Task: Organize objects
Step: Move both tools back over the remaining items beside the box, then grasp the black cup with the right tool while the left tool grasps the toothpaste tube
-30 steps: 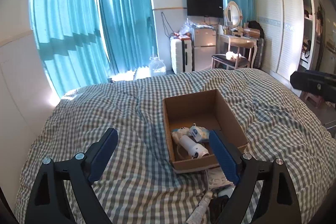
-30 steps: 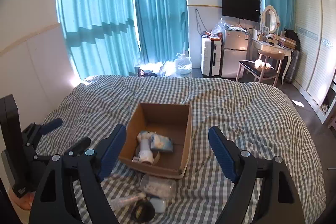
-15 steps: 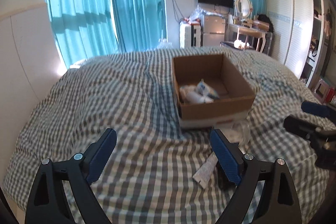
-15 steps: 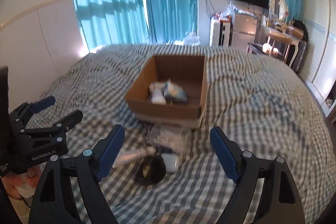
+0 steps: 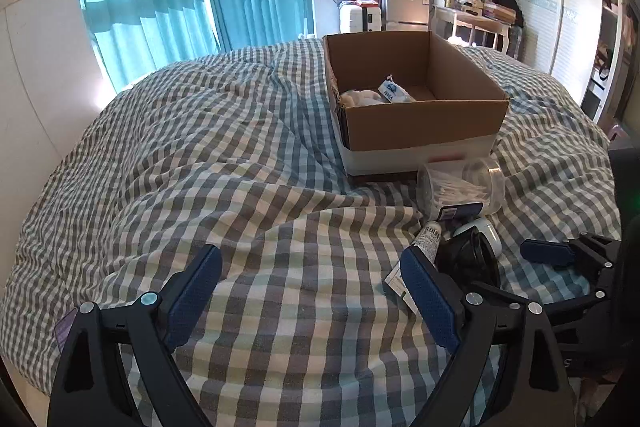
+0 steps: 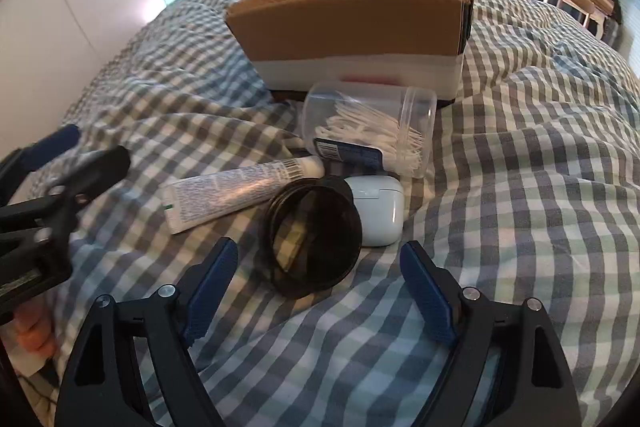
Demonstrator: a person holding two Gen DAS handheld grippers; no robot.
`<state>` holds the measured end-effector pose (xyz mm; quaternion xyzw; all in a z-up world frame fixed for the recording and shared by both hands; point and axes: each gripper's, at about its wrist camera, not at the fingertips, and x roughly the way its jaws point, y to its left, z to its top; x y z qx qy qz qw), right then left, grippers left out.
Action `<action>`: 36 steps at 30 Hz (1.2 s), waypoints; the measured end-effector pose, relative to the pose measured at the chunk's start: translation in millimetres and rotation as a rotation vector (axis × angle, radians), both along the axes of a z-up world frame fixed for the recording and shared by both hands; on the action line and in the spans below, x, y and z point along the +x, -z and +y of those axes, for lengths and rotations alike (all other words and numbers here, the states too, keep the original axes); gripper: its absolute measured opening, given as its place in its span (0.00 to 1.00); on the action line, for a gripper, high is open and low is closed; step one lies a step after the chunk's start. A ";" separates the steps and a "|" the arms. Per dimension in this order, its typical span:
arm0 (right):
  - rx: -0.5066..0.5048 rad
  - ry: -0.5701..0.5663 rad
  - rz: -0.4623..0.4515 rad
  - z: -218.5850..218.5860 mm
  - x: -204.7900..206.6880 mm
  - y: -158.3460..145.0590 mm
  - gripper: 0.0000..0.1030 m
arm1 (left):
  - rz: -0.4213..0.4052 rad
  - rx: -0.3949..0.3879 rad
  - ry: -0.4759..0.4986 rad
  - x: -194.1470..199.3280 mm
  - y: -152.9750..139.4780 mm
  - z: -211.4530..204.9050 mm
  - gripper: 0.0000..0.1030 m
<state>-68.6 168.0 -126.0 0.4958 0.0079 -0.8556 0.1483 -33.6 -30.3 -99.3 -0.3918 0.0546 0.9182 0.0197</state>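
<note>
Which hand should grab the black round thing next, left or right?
Probably the right. The right gripper is open, with the black ring lying just ahead between its fingers. The left gripper is open too, but faces bare blanket; the ring sits off to its side.

Bare quilt (image 5: 248,187) left; items seemingly crowding box (image 6: 352,23) front.

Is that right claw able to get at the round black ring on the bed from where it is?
Probably yes. The right claw is open, and the black ring lies on the checked quilt just ahead of its tips. Nothing blocks the way, though a white case touches the ring's far side.
</note>
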 end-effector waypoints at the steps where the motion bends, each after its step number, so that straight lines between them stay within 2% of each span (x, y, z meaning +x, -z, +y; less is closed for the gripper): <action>1: 0.003 -0.005 -0.001 -2.0 -0.6 1.0 0.81 | -0.001 0.000 -0.001 -0.2 0.3 -0.4 0.91; 7: 0.058 -0.012 -0.052 -12.9 -9.0 19.0 0.80 | -0.016 0.030 -0.022 -2.7 3.7 -8.4 0.91; 8: 0.071 -0.014 -0.054 -13.7 -9.8 20.3 0.68 | -0.018 0.036 -0.023 -2.9 4.0 -9.5 0.91; 9: 0.071 -0.017 -0.053 -13.8 -8.9 21.1 0.62 | -0.019 0.039 -0.023 -3.0 4.2 -10.2 0.91; 12: 0.061 -0.016 -0.047 -12.0 -6.8 20.2 0.61 | -0.025 0.044 -0.023 -3.6 5.5 -10.8 0.91; 16: 0.051 -0.006 -0.008 -6.8 2.0 8.8 0.60 | -0.030 0.037 -0.024 -4.8 6.7 -10.1 0.91; 21: 0.023 0.013 0.068 6.0 13.8 -21.8 0.57 | -0.029 -0.006 -0.010 -6.1 4.6 0.1 0.91; 22: 0.017 0.019 0.078 8.8 14.6 -26.3 0.38 | -0.024 -0.014 0.000 -6.1 3.0 3.6 0.91; 23: 0.007 0.024 0.081 12.4 14.2 -31.5 0.28 | -0.021 -0.022 0.013 -6.8 1.2 8.7 0.91; 27: 0.044 0.046 0.100 26.1 10.1 -41.3 0.27 | -0.032 -0.011 0.052 -16.1 -1.8 25.2 0.91; 32: 0.002 0.050 0.088 39.3 8.6 -37.4 0.27 | -0.061 -0.030 0.085 -29.4 4.7 45.1 0.91; 36: 0.000 0.059 0.123 42.0 7.7 -49.8 0.27 | -0.083 -0.046 0.128 -36.5 13.4 59.3 0.91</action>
